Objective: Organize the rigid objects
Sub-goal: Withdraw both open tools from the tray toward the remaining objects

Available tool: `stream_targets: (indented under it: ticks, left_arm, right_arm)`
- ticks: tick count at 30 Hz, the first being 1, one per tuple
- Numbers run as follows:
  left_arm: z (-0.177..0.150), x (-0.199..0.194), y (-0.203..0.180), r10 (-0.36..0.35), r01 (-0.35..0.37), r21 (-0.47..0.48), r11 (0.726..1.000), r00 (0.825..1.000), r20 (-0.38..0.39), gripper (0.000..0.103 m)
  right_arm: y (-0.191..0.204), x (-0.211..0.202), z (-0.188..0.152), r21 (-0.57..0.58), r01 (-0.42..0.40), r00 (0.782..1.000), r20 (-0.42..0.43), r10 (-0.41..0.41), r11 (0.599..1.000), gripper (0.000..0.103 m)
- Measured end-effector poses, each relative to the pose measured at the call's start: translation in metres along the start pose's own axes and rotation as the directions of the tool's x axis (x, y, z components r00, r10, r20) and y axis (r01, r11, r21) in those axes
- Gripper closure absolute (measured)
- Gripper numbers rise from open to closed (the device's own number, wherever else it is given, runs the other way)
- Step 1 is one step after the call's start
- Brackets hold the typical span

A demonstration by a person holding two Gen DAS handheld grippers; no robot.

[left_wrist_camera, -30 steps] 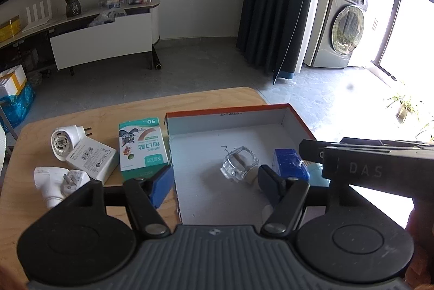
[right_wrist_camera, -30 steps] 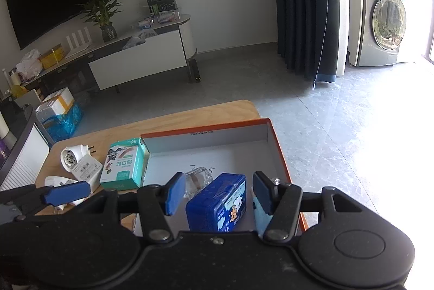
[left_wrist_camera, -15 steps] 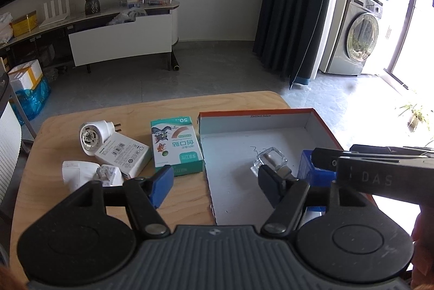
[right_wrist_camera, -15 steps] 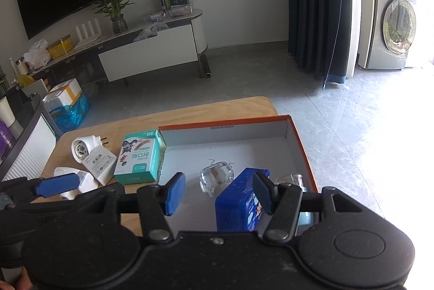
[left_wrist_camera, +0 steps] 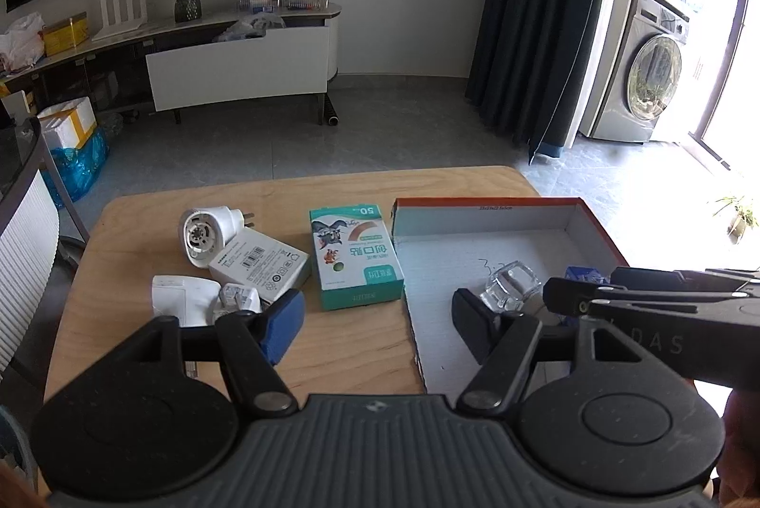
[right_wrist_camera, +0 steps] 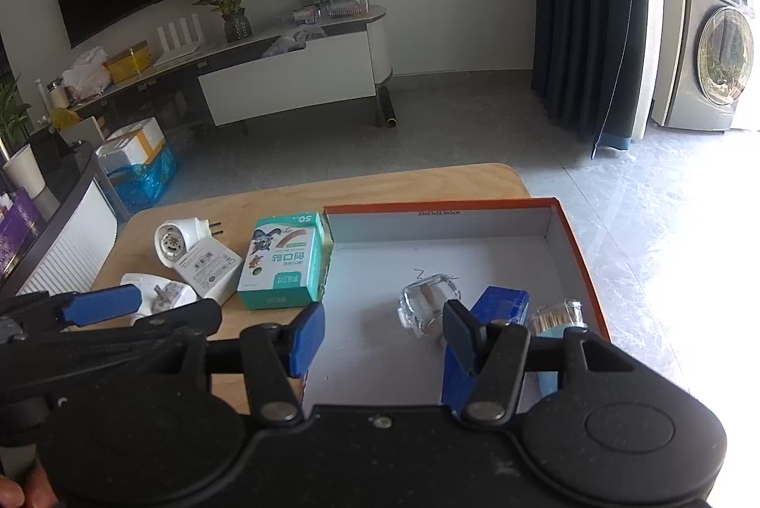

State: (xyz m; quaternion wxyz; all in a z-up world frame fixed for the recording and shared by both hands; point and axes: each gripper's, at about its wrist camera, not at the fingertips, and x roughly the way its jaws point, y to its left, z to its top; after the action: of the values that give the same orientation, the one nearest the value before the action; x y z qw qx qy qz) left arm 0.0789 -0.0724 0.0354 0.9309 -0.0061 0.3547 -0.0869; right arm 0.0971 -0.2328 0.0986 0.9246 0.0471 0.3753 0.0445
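Your left gripper point(left_wrist_camera: 377, 320) hangs over the bench point(left_wrist_camera: 332, 346) with its jaws spread wide and nothing between them. Just ahead of its right finger lies the shallow orange-rimmed box point(left_wrist_camera: 484, 242). Inside it, close past that finger, sits a clear glass block point(left_wrist_camera: 513, 287), with a blue tin point(left_wrist_camera: 582, 274) beyond to the right, half hidden by your right gripper. Ahead and between the fingers, the teal plaster carton point(left_wrist_camera: 354, 256) lies on the bench, touching the box's left wall. Left of it, ahead of your left finger, are the white plug adapters point(left_wrist_camera: 237, 256).

Your right gripper point(right_wrist_camera: 380, 332) also stands wide and empty above the box. The glass block is just ahead of its right finger, the blue tin directly behind that finger, and a toothpick jar point(right_wrist_camera: 555, 318) lies further right by the box's right wall.
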Motion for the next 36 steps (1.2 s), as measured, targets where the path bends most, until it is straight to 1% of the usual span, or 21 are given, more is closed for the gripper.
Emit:
stream_targets:
  ticks: [26, 36]
  left_arm:
    - [-0.004, -0.002, 0.048, 0.049, -0.049, -0.047, 0.998, 0.999, -0.004, 0.033]
    - [-0.009, 0.002, 0.066, 0.056, -0.057, -0.067, 0.996, 0.998, -0.016, 0.033]
  right_arm:
    - [0.048, 0.024, -0.001, -0.054, -0.063, 0.997, -0.040, 0.061, 0.997, 0.035]
    - [0.065, 0.036, -0.003, -0.069, -0.084, 0.995, -0.059, 0.080, 0.994, 0.035]
